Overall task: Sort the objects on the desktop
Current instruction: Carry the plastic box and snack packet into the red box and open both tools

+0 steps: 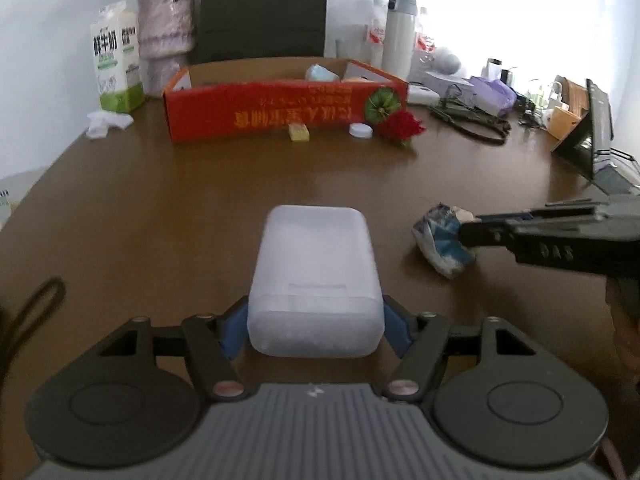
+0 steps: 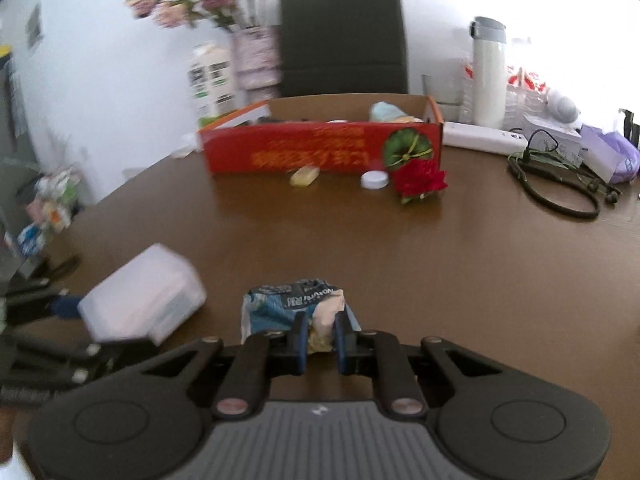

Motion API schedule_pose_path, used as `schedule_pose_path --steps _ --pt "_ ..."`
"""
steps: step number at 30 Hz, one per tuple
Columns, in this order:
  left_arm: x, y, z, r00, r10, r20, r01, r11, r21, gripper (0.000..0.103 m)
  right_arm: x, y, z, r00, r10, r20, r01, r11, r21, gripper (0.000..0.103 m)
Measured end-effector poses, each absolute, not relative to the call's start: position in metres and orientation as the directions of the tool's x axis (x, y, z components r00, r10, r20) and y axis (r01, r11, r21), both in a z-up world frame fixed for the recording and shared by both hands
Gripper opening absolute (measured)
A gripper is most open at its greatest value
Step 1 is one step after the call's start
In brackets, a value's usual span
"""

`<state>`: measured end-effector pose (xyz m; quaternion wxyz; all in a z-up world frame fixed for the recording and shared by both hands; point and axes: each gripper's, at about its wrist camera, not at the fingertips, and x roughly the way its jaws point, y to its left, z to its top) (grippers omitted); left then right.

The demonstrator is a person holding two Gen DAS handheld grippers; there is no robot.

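A white translucent plastic box (image 1: 314, 276) lies on the brown table (image 1: 200, 200), and my left gripper (image 1: 315, 326) is shut on its near end, a blue pad against each side. To its right, my right gripper (image 1: 472, 234) is shut on a crumpled blue-and-white packet (image 1: 438, 240). In the right wrist view the packet (image 2: 292, 304) is pinched between the narrow-set pads of the right gripper (image 2: 322, 340). The box (image 2: 140, 296) and the blurred left gripper (image 2: 60, 308) are at the left. A red cardboard box (image 1: 280, 114) stands farther back with items inside.
In front of the red box lie a yellow piece (image 1: 299, 134), a white cap (image 1: 361, 131) and a red flower (image 1: 400, 128). A milk carton (image 1: 118, 60), vase (image 1: 166, 40), tissue (image 1: 106, 122), thermos (image 1: 398, 36), earphones (image 1: 468, 120) and a dark chair (image 1: 262, 8) line the far edge.
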<state>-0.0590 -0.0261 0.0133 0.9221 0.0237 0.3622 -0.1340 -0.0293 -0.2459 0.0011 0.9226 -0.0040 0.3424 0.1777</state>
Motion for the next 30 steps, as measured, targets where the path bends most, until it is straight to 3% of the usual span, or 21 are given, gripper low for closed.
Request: schedule_pose_path --steps 1,4,6,8,10,13,15,16,17,20,30 --pt "-0.061 -0.025 0.015 0.702 -0.246 -0.669 0.267 0.961 -0.074 0.08 -0.035 -0.247 0.003 0.694 0.333 -0.639 -0.345 0.932 0.112 0.016" --pt "-0.051 -0.024 0.02 0.697 -0.261 -0.668 0.267 0.959 -0.097 0.082 -0.047 -0.257 0.016 0.716 0.322 -0.619 -0.314 0.941 0.127 0.021" --pt "-0.041 -0.024 0.02 0.696 -0.256 -0.671 0.264 0.96 -0.093 0.082 -0.052 -0.264 0.023 0.734 0.319 -0.6 -0.294 0.945 0.144 0.032" --pt "-0.03 -0.024 0.016 0.686 -0.243 -0.686 0.237 0.966 -0.105 0.08 -0.053 -0.267 0.025 0.728 0.349 -0.59 -0.301 0.936 0.182 0.05" --pt "-0.024 -0.021 0.014 0.671 -0.28 -0.687 0.236 0.958 -0.161 0.068 -0.051 -0.261 0.016 0.706 0.349 -0.617 -0.304 0.935 0.181 0.056" --pt "-0.028 -0.021 0.013 0.68 -0.279 -0.678 0.236 0.959 -0.158 0.068 -0.045 -0.248 0.001 0.701 0.27 -0.66 -0.245 0.96 0.133 0.057" --pt "-0.034 -0.021 0.012 0.687 -0.282 -0.67 0.243 0.958 -0.154 0.068 -0.046 -0.244 -0.002 0.716 0.283 -0.638 -0.246 0.958 0.149 0.048" --pt "-0.037 -0.022 0.012 0.691 -0.283 -0.665 0.247 0.957 -0.151 0.068 -0.045 -0.24 -0.003 0.722 0.283 -0.632 -0.256 0.957 0.136 0.022" --pt "-0.04 -0.022 0.012 0.697 -0.28 -0.66 0.245 0.958 -0.148 0.068 -0.043 -0.236 -0.004 0.725 0.281 -0.629 -0.258 0.957 0.131 0.014" --pt "-0.047 -0.021 0.02 0.723 -0.281 -0.631 0.246 0.959 -0.145 0.068 -0.037 -0.228 -0.003 0.723 0.3 -0.623 -0.272 0.952 0.142 0.004" --pt "-0.01 0.002 0.101 0.83 -0.289 -0.476 0.252 0.957 -0.143 0.068 -0.019 -0.23 0.067 0.795 0.35 -0.495 -0.344 0.933 0.108 0.003"
